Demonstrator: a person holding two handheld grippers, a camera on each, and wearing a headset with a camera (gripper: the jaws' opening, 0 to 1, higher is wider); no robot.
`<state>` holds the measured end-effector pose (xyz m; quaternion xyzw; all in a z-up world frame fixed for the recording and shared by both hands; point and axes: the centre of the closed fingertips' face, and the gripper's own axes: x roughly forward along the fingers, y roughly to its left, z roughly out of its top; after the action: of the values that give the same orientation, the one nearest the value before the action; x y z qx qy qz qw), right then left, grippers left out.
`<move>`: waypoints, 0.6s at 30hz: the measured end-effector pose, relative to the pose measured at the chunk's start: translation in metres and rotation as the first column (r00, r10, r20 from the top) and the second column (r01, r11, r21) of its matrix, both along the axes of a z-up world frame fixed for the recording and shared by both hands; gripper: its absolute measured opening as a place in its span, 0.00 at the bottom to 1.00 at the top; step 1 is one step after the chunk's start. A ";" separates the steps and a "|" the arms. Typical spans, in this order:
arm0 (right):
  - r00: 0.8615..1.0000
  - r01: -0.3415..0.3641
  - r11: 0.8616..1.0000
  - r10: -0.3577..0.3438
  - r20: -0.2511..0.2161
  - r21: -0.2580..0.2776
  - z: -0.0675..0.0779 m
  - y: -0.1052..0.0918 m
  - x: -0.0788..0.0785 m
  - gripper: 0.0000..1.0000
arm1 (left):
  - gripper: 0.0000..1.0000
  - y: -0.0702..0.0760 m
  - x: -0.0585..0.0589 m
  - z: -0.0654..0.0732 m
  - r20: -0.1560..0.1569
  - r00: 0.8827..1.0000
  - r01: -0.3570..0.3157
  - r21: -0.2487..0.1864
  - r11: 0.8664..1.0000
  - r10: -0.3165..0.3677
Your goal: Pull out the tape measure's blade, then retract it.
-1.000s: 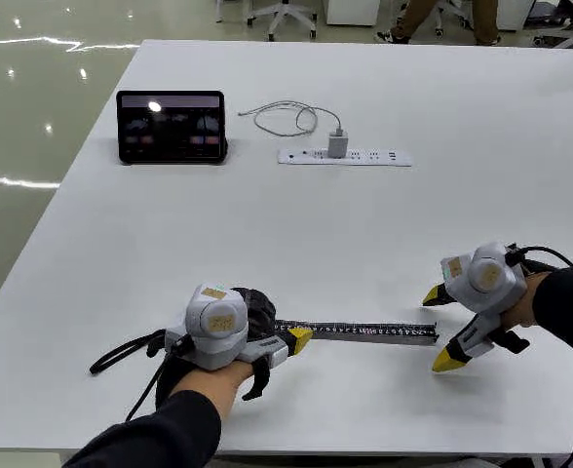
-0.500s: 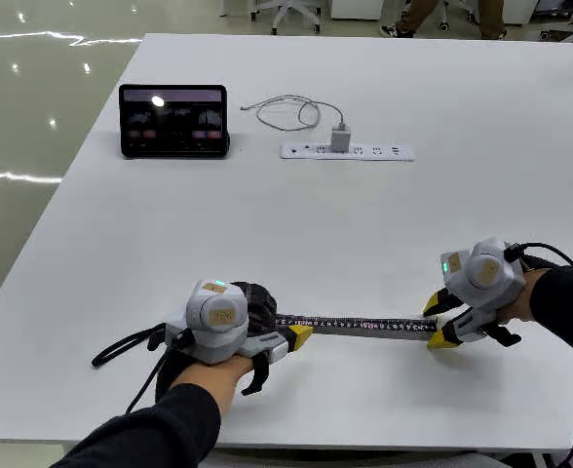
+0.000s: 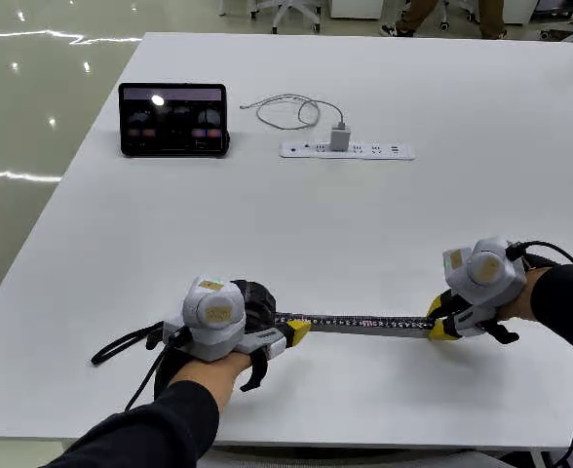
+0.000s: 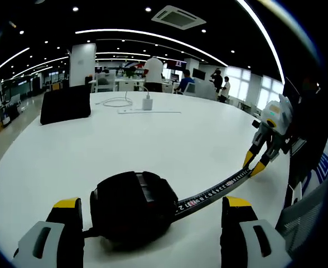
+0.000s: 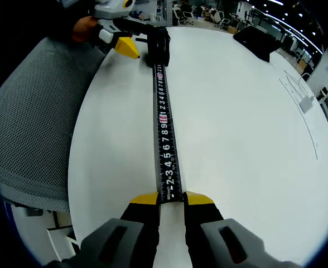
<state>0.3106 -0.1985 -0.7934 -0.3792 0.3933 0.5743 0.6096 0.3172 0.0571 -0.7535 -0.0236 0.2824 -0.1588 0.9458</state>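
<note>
Extension judged partly done, retraction outstanding: the black rounded tape measure case [image 4: 133, 204] lies near the front edge of the white bench [image 3: 364, 224], between the open jaws of the left gripper [image 4: 153, 202], its dark numbered blade [image 5: 164, 128] drawn out flat, tip pinched in the closed right gripper [image 5: 172, 198].

One surface [image 3: 413, 224]. On it lies one tape measure [image 3: 257, 304] with one blade [image 3: 360, 324]. There are two tools: one left tool [image 4: 153, 202] and one right tool [image 5: 167, 198]. Toward 11 o'clock stands one tablet [image 3: 173, 119]. Toward 12 o'clock lie one power strip [image 3: 347, 151], one charger [image 3: 339, 139] and one cable [image 3: 286, 112]. The right gripper view shows one mesh chair [image 5: 35, 123]. In the left gripper view, at least four people [image 4: 153, 70] are far off.
</note>
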 end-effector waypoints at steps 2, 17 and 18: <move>1.000 -0.005 1.000 0.005 0.006 -0.010 0.000 0.001 -0.001 0.12 | 1.00 0.003 0.001 0.000 -0.004 1.000 -0.018 -0.016 1.000 0.018; 0.990 0.135 0.987 -0.137 -0.016 -0.092 -0.002 0.003 0.004 0.11 | 0.96 0.023 0.013 -0.001 0.010 0.990 -0.143 -0.011 0.990 0.143; 0.991 0.132 0.986 -0.133 -0.004 -0.103 -0.003 0.002 0.003 0.11 | 0.95 0.023 0.013 -0.001 0.009 0.989 -0.147 -0.015 0.989 0.147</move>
<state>0.3134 -0.1962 -0.7960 -0.3800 0.4496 0.5137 0.6242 0.3301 0.0805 -0.7547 -0.0505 0.2739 -0.0907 0.9561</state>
